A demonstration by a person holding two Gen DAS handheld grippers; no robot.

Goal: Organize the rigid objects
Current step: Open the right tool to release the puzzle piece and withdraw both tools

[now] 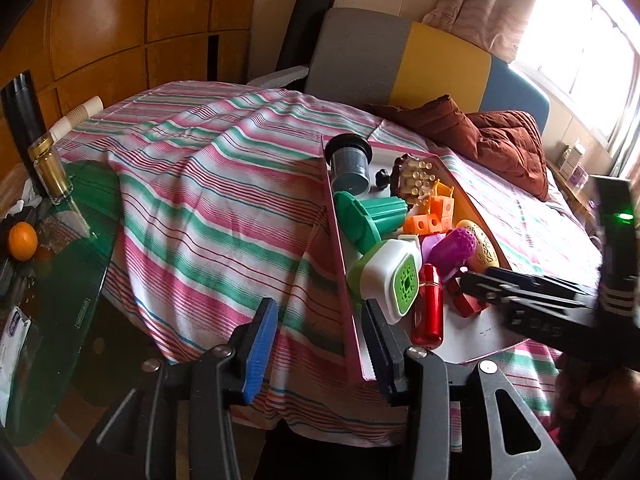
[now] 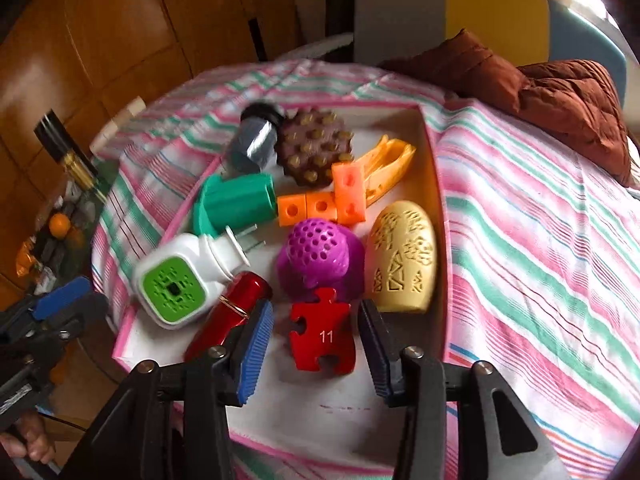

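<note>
Over the pink tray [image 2: 436,168], both grippers' jaws gape, the right gripper [image 2: 316,344] straddling the red puzzle piece [image 2: 322,330].

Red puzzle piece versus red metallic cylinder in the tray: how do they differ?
The red puzzle piece is flat, matte, notched and printed "11"; the red metallic cylinder is rounded, glossy and carries a thin gold band. The piece lies between the open right gripper's fingers; the cylinder lies beside its left finger. Both are red and rest in the pink-rimmed tray.
</note>
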